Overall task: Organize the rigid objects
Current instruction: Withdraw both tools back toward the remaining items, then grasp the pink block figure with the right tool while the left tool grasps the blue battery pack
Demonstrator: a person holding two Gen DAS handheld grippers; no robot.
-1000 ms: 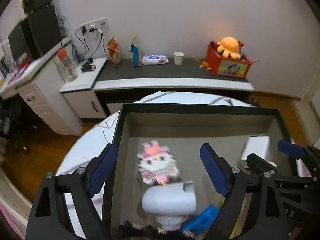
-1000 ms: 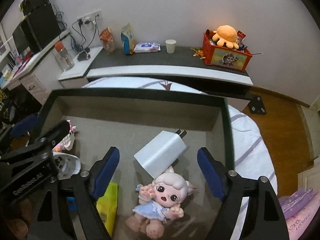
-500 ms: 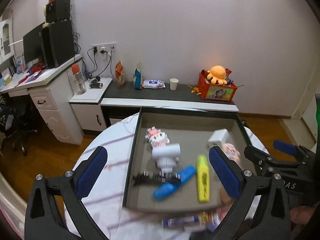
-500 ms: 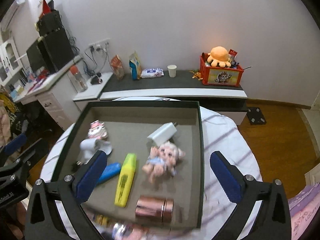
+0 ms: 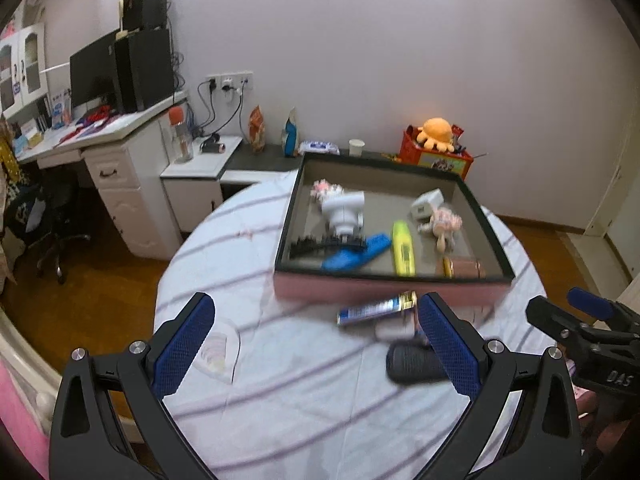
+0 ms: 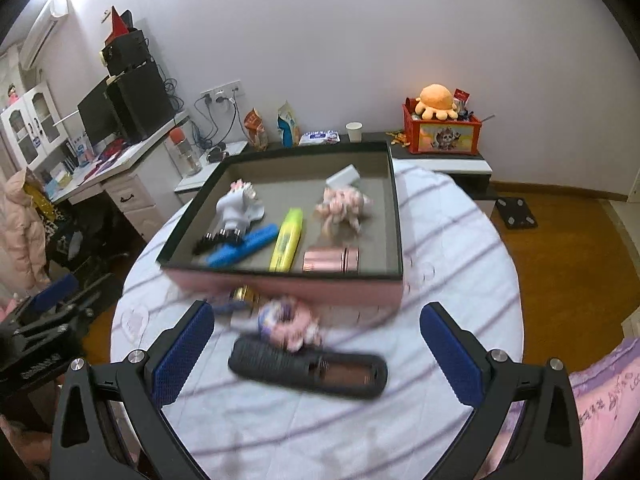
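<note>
Motion blur smears the pink toy (image 6: 289, 322) and tube (image 5: 376, 308) beside it.

One tray (image 6: 394, 216), two claws (image 6: 314, 344).

Right gripper (image 6: 316, 344) — jaws wide apart, empty, above round table (image 6: 460, 280). Black remote (image 6: 308, 366) lies between fingers; pink-walled tray (image 6: 288, 286) beyond — yellow highlighter (image 6: 286, 240) inside.
</note>
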